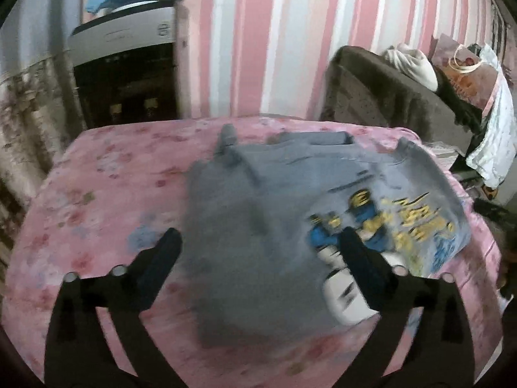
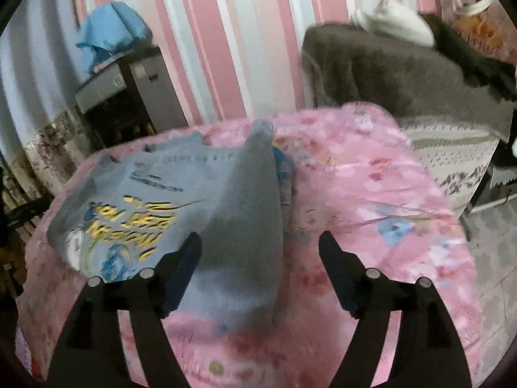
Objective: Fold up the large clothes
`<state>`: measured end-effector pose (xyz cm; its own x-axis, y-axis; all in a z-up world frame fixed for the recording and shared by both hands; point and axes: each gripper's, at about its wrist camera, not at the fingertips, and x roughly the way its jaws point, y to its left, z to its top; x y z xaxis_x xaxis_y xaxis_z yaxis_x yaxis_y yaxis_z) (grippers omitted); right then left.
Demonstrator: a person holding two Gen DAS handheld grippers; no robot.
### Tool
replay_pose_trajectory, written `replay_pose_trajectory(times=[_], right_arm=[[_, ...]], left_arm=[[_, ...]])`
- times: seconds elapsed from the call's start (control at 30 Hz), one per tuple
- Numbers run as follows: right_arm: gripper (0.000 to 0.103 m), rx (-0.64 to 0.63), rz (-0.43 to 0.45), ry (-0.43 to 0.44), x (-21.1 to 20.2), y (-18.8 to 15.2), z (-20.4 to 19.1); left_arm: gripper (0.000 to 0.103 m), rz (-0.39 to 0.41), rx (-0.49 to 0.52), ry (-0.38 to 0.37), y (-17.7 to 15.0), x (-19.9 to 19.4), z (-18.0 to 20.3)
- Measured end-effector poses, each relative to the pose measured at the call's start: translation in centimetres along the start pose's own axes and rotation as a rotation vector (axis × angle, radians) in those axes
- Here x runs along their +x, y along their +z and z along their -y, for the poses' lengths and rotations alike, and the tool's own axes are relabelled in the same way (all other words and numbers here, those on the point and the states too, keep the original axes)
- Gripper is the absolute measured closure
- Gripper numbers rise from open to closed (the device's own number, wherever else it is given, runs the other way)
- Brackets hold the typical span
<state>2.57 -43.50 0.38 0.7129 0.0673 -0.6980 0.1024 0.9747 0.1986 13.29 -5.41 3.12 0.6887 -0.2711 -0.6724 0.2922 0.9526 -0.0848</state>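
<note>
Left wrist view: left gripper spread wide, empty | right gripper likewise released | grey shirt lies part-folded on pink bedspread | risk: blurred, but folded flap looks loose, may spring back or snag a rising finger.

Pink floral bed — grey printed shirt, half-folded

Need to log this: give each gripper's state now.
Left gripper: open, holding nothing, above the grey shirt.
Right gripper: open, holding nothing.
</note>
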Motion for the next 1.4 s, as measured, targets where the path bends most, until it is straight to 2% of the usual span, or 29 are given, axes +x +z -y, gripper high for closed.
replay_pose_trajectory(times=[0.1,0.27,0.43,0.53,0.67,0.77,0.9,1.03,1.2,1.33,1.4], right_arm=[[0.027,0.016,-0.06,0.005,3.6,0.5,-0.1],[0.026,0.077,-0.093,0.067,6.2,0.6,-0.2],[0.026,0.106,-0.102,0.091,7.5,-0.5,0.0],[0.028,0.097,-0.105,0.084,7.7,-0.5,-0.5],[0.042,0.061,-0.119,0.082,8.2,-0.1,-2.1],[0.066,0.044,-0.11,0.092,8.2,0.2,-3.0],[0.08,0.057,-0.089,0.102,7.8,0.5,-3.1],[0.083,0.116,-0.034,0.157,6.1,1.3,-2.6],[0.087,0.132,0.037,0.239,3.0,3.3,-4.4],[0.087,0.128,0.074,0.303,1.0,4.8,-6.6],[0.088,0.12,0.093,0.332,0.2,5.6,-8.2]], left_arm=[[0.003,-0.026,0.012,-0.048,0.8,2.1,3.2],[0.003,-0.078,0.049,-0.082,0.9,5.6,7.4],[0.003,-0.135,0.083,0.0,-0.3,8.9,8.1],[0.003,-0.13,0.108,0.032,-0.9,9.7,8.0],[0.003,-0.102,0.106,0.063,-1.0,10.2,8.4],[0.003,-0.102,0.079,0.056,-1.0,10.6,8.2],[0.003,-0.102,0.079,0.062,-0.9,10.8,8.2],[0.003,-0.108,0.081,0.075,-0.7,11.2,8.5],[0.003,-0.122,0.071,0.092,-0.4,11.5,8.7],[0.003,-0.128,0.015,0.041,0.7,10.5,7.7],[0.003,-0.1,-0.012,0.015,1.5,9.1,6.9]])
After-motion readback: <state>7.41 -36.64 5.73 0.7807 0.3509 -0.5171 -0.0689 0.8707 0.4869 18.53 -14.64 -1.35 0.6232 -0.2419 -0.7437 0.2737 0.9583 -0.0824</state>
